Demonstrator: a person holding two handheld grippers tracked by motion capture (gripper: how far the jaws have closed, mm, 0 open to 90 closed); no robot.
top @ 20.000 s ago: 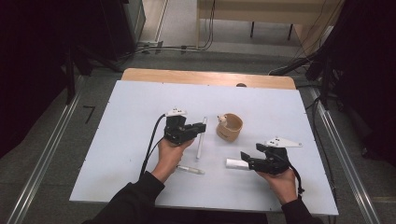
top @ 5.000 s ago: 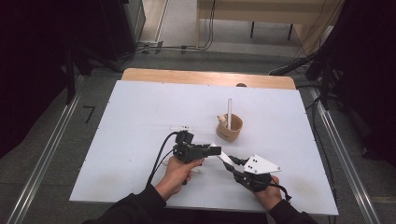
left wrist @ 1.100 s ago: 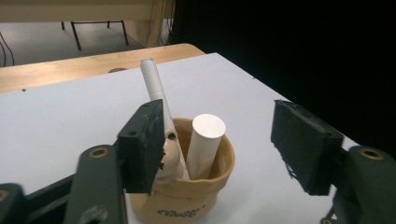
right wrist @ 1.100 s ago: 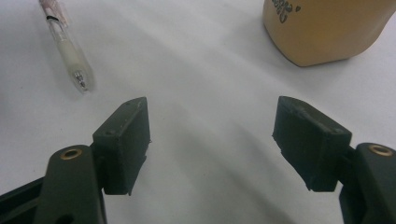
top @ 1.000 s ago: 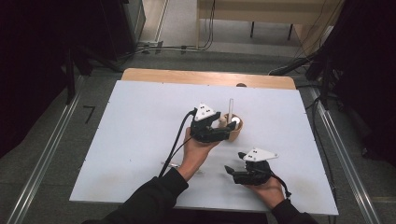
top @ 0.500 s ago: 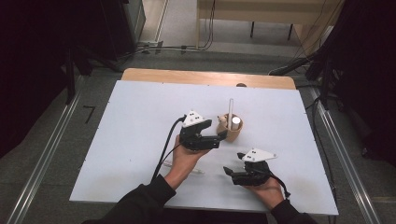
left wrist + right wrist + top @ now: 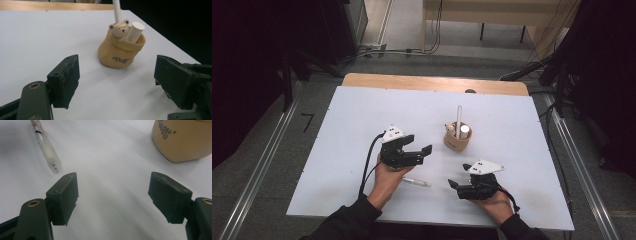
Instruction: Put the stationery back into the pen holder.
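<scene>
Last loose pen (image 7: 416, 182) is found flat on the surface (image 7: 362, 115), close to the near edge and about midway along it, just beside the hand carrying the left gripper (image 7: 423, 154). Its long axis is seen to run nearly parallel to that near edge, slightly skewed. In the right gripper view the pen (image 7: 46, 147) is shown with its writing tip nearest the camera, so the tip is judged to point toward the right edge. Bear-shaped holder (image 7: 457, 140) is placed near the middle of the surface, toward its right half; a thin white pen (image 7: 458, 119) stands upright in it and a thick white marker (image 7: 465, 131) leans beside that. Fingers of the left gripper (image 7: 117, 75) have just been opening and are set wide, nothing between them, holder (image 7: 120, 53) ahead and apart. Fingers of the right gripper (image 7: 454, 187) are also spread wide and empty, low over the surface, aimed between pen and holder. Step judged in hand: pickup of the lying pen. Advised: fingers to be lowered across the barrel at right angles, near mid-length, closed squarely so the pen is not rolled away, then the pen to be tipped upright before it is put into the holder.
</scene>
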